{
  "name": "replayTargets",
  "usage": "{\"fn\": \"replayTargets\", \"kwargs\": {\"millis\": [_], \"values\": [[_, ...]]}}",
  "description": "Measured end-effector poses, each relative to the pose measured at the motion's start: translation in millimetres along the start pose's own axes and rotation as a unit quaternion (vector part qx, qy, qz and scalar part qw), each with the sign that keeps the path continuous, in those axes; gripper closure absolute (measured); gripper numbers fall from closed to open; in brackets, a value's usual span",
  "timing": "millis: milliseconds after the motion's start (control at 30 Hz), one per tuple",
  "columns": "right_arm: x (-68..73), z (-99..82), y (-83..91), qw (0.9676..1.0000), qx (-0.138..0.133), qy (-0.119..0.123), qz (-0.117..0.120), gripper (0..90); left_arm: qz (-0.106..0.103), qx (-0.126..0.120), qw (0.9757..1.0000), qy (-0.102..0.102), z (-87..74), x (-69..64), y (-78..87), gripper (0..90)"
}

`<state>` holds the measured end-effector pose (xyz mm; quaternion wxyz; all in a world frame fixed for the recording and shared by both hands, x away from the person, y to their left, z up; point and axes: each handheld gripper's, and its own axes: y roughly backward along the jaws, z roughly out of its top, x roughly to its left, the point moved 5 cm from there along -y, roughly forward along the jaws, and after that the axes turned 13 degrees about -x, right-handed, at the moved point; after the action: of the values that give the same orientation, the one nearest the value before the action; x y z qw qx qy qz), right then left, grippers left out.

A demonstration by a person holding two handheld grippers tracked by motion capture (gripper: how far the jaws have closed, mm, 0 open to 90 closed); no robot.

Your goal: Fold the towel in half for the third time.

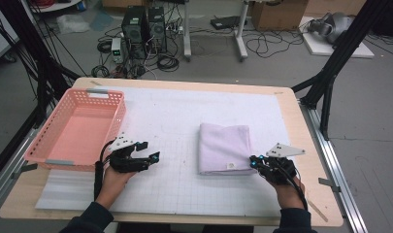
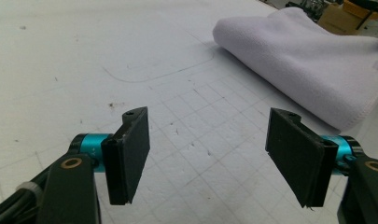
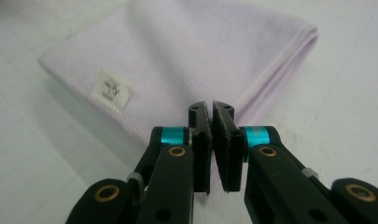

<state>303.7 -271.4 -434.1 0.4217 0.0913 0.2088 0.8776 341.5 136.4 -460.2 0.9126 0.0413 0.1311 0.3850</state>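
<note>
The folded lilac towel [image 1: 225, 148] lies flat on the white gridded mat [image 1: 174, 126] that covers the tabletop [image 1: 301, 126], and everything else can be placed from it. It sits squared up, layers stacked, its small white label [image 3: 111, 89] near the edge closest to the person; that neat stack within easy reach of both hands suggests it is the piece being worked, probably about to be lifted or folded again.

The right tool [image 1: 254, 162] is at the towel's near right corner. In the right gripper view its jaws stand clenched, pads almost meeting, just at the hemmed corner of the cloth. Whether a sliver of the hem is pinched between the pads is hard to tell from this angle; the corner seems to lie just beyond the tips rather than in them, so I read the tool as closed on nothing.

The left tool [image 1: 153, 156] rests well to the left of the towel, over bare mat, between the towel and the pink basket [image 1: 111, 104]. Its jaws [image 2: 214, 154] are spread wide, released, with only the gridded mat between them. It looks parked, waiting to take the towel's left side. The basket, farther left of the towel, stands empty.
</note>
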Motion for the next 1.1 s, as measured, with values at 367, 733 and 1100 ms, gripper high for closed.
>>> {"fn": "replayTargets", "kwargs": {"millis": [367, 733, 1100], "values": [[-22.0, 13.9, -20.5, 0.9967, -0.034, -0.063, -0.039, 57.2, 0.002, 0.0, 1.0, 0.002, 0.3, 0.5, 0.6, 30.9], [-60.6, 14.6, -81.5, 0.9845, -0.003, -0.15, -0.09, 82.2, -0.003, 0.006, 1.0, 0.005, -2.6, -1.0, -1.9, 30.9], [-68.8, 11.2, -77.4, 0.9831, 0.028, -0.039, -0.176, 73.1, -0.005, 0.009, 0.9999, 0.001, -3.1, -3.2, -2.0, 30.9]]}}
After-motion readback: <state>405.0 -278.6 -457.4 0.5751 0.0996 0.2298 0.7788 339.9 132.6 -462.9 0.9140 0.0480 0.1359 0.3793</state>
